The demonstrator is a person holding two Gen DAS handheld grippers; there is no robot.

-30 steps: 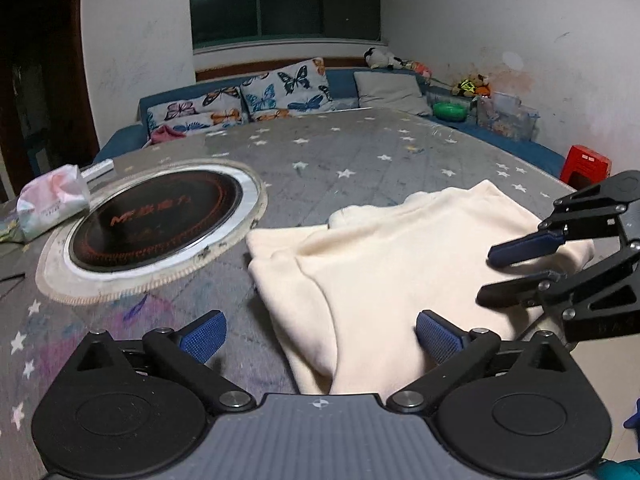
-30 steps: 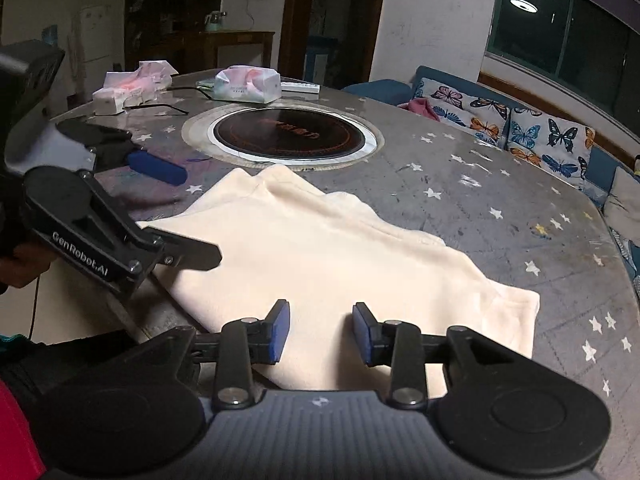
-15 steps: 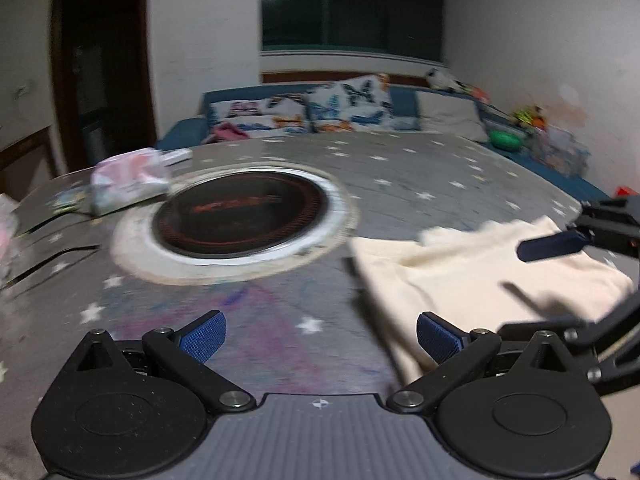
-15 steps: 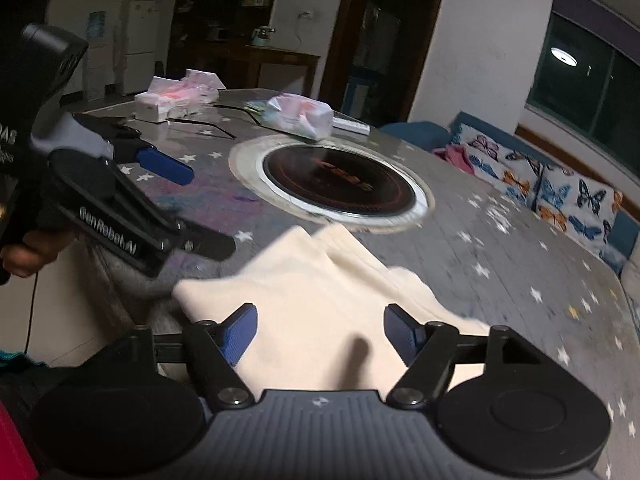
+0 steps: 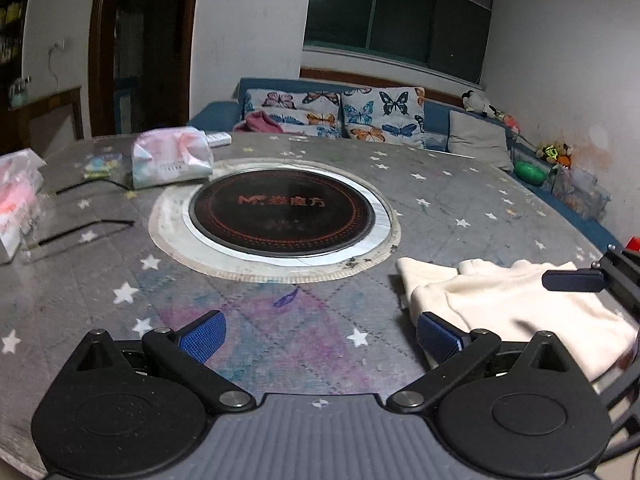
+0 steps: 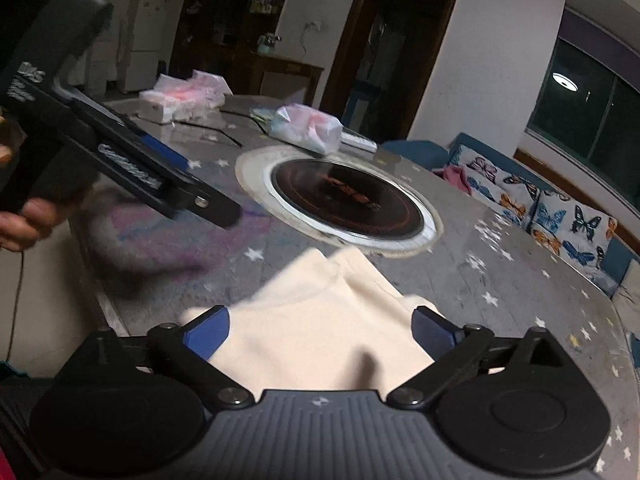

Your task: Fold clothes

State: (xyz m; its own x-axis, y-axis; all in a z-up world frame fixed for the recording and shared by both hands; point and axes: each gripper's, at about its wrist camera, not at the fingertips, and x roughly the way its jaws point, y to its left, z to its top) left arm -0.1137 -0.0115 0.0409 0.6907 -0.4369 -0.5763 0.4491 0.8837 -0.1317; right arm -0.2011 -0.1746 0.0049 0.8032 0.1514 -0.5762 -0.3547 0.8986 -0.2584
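Note:
A folded cream garment [image 5: 516,304] lies near the front edge of the star-patterned table [image 5: 440,200]. In the right wrist view it [image 6: 320,320] lies just beyond my right gripper [image 6: 320,330], which is wide open and empty above it. My left gripper [image 5: 318,338] is wide open and empty over bare tablecloth, to the left of the garment. The left gripper also shows at the left of the right wrist view [image 6: 208,184], held in a hand. One right fingertip [image 5: 572,281] shows at the right edge of the left wrist view.
A round black hotplate [image 5: 282,218] is set into the table's middle. Tissue packs [image 5: 172,162] and a pink-white package [image 5: 16,196] lie at the far left. A sofa with butterfly cushions [image 5: 360,116] stands behind the table.
Both grippers have drawn back and away from the garment. The right gripper has opened from nearly shut to wide. The left gripper has swung left, off the cloth.

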